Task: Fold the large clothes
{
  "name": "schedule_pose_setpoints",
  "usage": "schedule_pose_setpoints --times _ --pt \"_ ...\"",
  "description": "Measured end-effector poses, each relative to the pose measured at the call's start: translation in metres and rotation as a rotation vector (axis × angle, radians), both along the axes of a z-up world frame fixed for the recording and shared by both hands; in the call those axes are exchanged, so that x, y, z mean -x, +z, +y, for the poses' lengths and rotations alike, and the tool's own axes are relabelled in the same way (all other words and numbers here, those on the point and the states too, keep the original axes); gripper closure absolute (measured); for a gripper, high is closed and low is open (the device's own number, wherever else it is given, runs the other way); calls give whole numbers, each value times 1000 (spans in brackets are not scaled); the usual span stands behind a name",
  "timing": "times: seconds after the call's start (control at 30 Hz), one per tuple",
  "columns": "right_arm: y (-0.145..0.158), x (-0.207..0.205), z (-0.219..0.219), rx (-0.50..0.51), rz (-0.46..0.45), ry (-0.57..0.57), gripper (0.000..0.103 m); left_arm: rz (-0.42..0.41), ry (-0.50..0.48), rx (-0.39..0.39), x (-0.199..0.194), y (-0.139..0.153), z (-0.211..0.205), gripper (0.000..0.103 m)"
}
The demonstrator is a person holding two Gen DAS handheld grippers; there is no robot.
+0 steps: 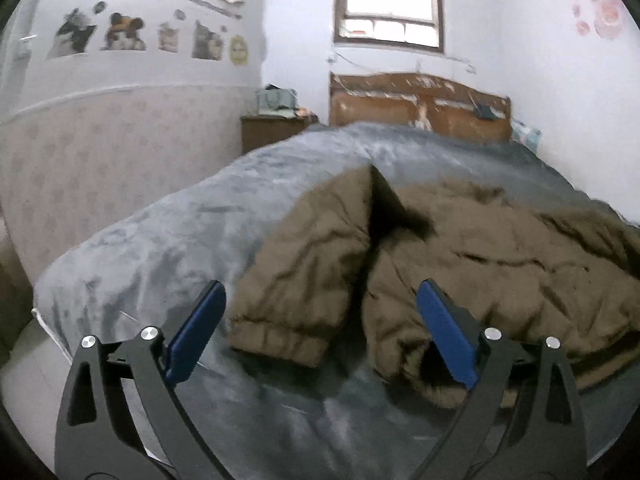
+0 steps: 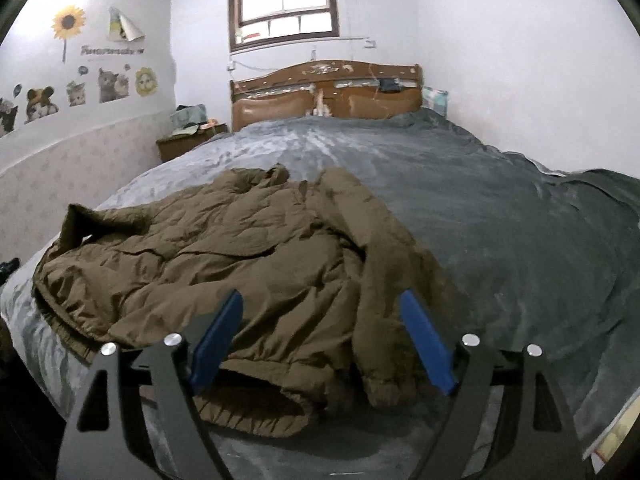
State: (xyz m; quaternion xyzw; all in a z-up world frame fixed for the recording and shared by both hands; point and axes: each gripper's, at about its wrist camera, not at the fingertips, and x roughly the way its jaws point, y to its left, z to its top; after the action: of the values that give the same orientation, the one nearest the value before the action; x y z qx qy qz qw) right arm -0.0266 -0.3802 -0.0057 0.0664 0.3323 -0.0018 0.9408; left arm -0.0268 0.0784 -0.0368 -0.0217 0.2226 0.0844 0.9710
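Left wrist view: left gripper spread wide, blue pads clear of fabric, nothing held, hovering above the bed near its foot. Brown padded jacket lying crumpled on the grey blanket, one sleeve running toward the camera with its ribbed cuff between the pads, body of the jacket spreading off to the right. Nightstand beside the headboard, window above. Right wrist view: right gripper likewise wide apart and empty, above the jacket's near hem. Shows what the other view lacks: whole jacket outline, collar raised at the left edge, second sleeve draped down the right side, large bare stretch of blanket to the right. Neither gripper visible in the other's view.
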Motion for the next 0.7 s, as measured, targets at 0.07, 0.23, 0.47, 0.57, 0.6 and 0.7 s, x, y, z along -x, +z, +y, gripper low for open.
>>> schedule_pose_setpoints --times 0.07,0.23,0.47,0.57,0.6,0.7 --pt "-2 -2 0 4 0 -37 18 29 11 -38 -7 -5 1 7" --pt "-12 -11 -4 -88 25 -23 18 153 -15 -47 -35 -46 6 8" --pt "-12 -8 -6 -72 37 -20 17 257 -20 43 -69 -82 29 63" --pt "-14 -8 -11 -87 45 -30 17 249 17 39 -78 -75 38 92" --pt "-14 -8 -13 -90 44 -31 17 229 35 25 -78 -69 40 95" --pt "-12 -9 -15 -79 32 -27 17 154 89 11 -79 -37 52 97"
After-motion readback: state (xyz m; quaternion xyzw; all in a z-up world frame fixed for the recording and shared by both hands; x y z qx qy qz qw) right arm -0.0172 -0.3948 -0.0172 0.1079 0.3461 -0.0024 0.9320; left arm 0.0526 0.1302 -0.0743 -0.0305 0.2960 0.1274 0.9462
